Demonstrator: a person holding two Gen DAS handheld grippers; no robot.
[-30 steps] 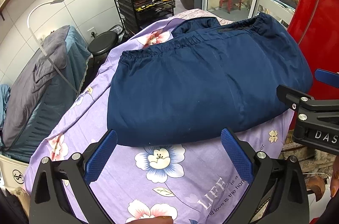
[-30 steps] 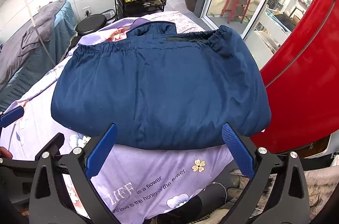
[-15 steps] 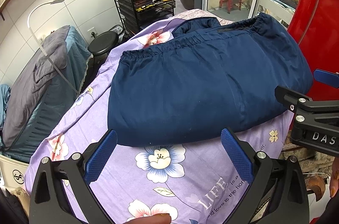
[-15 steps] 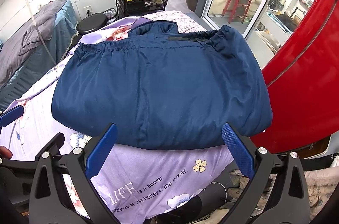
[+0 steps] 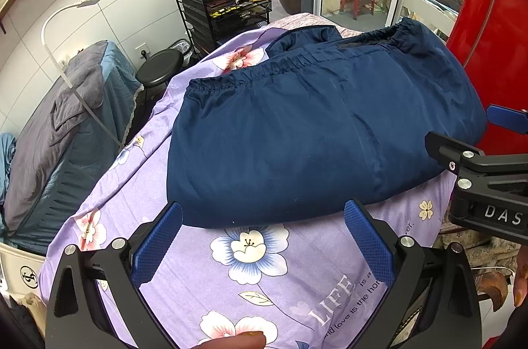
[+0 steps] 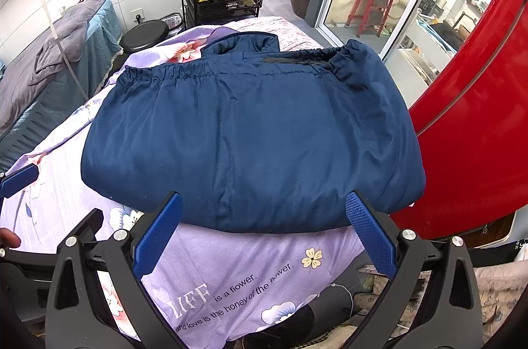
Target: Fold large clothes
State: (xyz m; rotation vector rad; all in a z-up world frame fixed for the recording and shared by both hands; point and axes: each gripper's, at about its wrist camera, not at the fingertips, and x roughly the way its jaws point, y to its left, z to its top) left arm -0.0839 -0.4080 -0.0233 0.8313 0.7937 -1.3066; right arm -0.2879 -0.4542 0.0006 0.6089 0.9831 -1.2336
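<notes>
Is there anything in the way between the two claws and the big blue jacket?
Nothing visible. Only bare purple flowered sheet lies between the open left claw and the folded blue jacket. The right claw is open too, its tips right at the jacket's near edge.

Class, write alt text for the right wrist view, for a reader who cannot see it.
A folded navy jacket lies on a purple floral sheet, its elastic hem at the far edge. The right tool hovers open just short of the near fold, holding nothing. Part of the left tool shows at the left edge, and a red panel stands on the right.
</notes>
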